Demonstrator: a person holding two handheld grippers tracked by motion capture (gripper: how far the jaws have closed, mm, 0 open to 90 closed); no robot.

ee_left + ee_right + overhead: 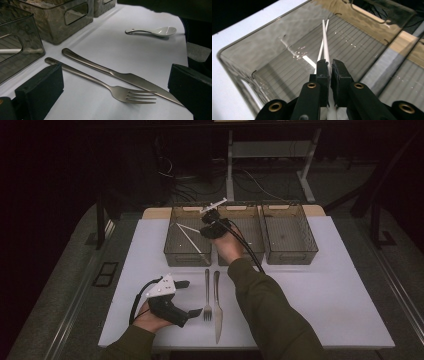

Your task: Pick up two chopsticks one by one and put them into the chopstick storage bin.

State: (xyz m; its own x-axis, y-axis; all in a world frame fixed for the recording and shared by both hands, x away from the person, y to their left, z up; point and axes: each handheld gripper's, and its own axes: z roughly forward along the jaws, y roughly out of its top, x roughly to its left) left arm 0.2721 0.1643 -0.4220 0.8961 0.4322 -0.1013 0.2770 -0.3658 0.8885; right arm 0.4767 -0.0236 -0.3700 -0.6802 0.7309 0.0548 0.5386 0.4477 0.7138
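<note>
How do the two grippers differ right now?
The right gripper is shut on white chopsticks and hangs over the left bin; the left gripper stands open, holding nothing. The right gripper is raised at the far side of the table, while the left gripper stays low at the near edge, beside the fork and knife. Both have black jaws and are hand-held.

chopstick [325, 45] ends hidden between jaws
</note>
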